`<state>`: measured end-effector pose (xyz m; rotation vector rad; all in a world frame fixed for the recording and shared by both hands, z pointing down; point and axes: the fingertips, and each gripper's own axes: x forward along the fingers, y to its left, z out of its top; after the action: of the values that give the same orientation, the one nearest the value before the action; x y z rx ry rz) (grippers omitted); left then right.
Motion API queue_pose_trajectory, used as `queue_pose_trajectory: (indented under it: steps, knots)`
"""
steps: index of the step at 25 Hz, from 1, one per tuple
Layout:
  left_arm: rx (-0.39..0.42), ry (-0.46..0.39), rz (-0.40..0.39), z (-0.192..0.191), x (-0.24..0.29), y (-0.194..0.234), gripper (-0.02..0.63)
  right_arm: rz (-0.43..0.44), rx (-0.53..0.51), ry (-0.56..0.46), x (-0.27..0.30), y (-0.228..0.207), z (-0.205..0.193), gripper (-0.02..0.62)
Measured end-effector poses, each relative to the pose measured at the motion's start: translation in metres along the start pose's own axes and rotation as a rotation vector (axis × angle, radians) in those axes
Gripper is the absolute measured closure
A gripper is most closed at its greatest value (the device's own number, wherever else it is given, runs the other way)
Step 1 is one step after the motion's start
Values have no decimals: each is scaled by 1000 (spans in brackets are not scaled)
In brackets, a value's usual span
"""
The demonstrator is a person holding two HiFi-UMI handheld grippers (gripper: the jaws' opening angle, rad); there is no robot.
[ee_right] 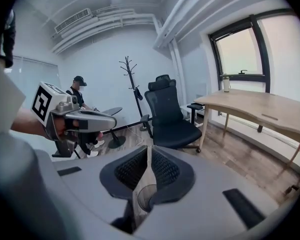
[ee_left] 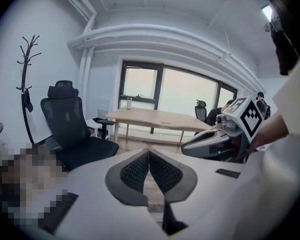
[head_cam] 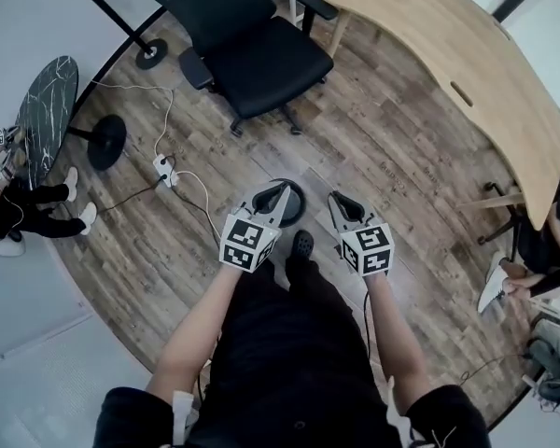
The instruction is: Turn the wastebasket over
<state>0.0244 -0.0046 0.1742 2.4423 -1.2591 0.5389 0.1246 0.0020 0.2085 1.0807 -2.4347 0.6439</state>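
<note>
The wastebasket (head_cam: pixel 295 211), a dark round mesh bin, stands on the wooden floor just beyond the person's feet; I cannot tell which end is up. My left gripper (head_cam: pixel 282 190) hangs above its left side and hides part of it. My right gripper (head_cam: pixel 335 200) is just to the right of it, apart from it. Both are raised well above the floor. In the left gripper view the left gripper (ee_left: pixel 148 152) is shut with nothing between its pads. In the right gripper view the right gripper (ee_right: pixel 149 149) is shut and empty, with the wastebasket's rim (ee_right: pixel 146 198) showing through the gap below its tips.
A black office chair (head_cam: pixel 252 54) stands ahead on the floor, with a curved wooden desk (head_cam: pixel 467 63) at the far right. A round marble side table (head_cam: pixel 45 110), a power strip with cables (head_cam: pixel 163 168) and a seated person (head_cam: pixel 19 203) are to the left. Another person (head_cam: pixel 541 241) sits at the right.
</note>
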Motion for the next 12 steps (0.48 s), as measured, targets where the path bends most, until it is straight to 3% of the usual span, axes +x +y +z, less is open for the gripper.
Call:
queue_pose_trajectory:
  steps: [7,12]
  knots:
    - [36,-126,-5,67,-17,13,588,21,-55,-165,-21,1,91,555]
    - [47,-190,2,96,-37,17,588,53,-77,-241,-31,17,132,560]
